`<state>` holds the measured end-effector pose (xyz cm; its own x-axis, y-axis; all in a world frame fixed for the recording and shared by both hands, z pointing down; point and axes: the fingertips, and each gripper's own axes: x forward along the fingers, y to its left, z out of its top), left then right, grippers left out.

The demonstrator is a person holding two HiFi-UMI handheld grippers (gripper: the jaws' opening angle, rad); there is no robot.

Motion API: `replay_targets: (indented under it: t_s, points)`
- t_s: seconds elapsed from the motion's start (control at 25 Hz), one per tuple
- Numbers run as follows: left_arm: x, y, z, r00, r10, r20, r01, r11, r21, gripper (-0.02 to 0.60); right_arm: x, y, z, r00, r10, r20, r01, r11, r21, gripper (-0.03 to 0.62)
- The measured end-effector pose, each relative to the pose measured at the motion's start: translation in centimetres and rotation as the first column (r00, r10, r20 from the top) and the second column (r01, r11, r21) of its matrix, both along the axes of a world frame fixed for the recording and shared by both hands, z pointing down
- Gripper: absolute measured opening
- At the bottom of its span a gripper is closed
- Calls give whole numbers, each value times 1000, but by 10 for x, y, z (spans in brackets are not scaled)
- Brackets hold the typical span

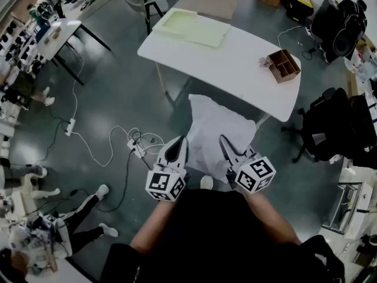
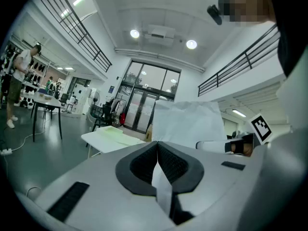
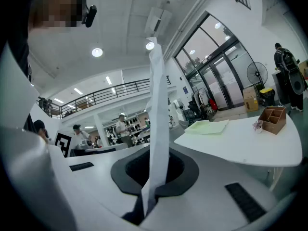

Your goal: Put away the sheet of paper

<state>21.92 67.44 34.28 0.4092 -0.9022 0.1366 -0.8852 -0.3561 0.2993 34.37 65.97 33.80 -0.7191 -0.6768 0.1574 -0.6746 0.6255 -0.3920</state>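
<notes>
1. At the left, we are clenching the left gripper [image 1: 178, 146] on the near left edge of the sheet of paper [image 1: 217, 127].
2. We are holding the sheet in the air between the two grippers. Its long axis is running from 6 o'clock at our body to 12 o'clock, toward the white table [image 1: 235, 63].
3. At the right, we are pinching the near right edge with the right gripper [image 1: 227, 145], its jaws closed on the paper.
4. Both grippers are sitting equally near the sheet, so we are judging neither to be leading. The green tray [image 1: 191, 27] is lying at 11 o'clock and the wooden organizer [image 1: 284, 65] at 1 o'clock.
5. We are counting one sheet, two grippers, one table, one tray and one organizer.
</notes>
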Motion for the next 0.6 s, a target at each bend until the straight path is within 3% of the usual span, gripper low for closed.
replay_targets:
  t_s: [0.32, 0.6]
  points:
    - [13, -4, 0, 1000, 0, 29, -1, 1000, 2, 5, 7, -2, 4, 999, -6, 51, 8, 1000, -29, -2]
    - [-1, -13, 6, 998, -50, 47, 51, 999, -11, 5, -7, -19, 20, 998, -45, 43, 48, 997, -58, -1]
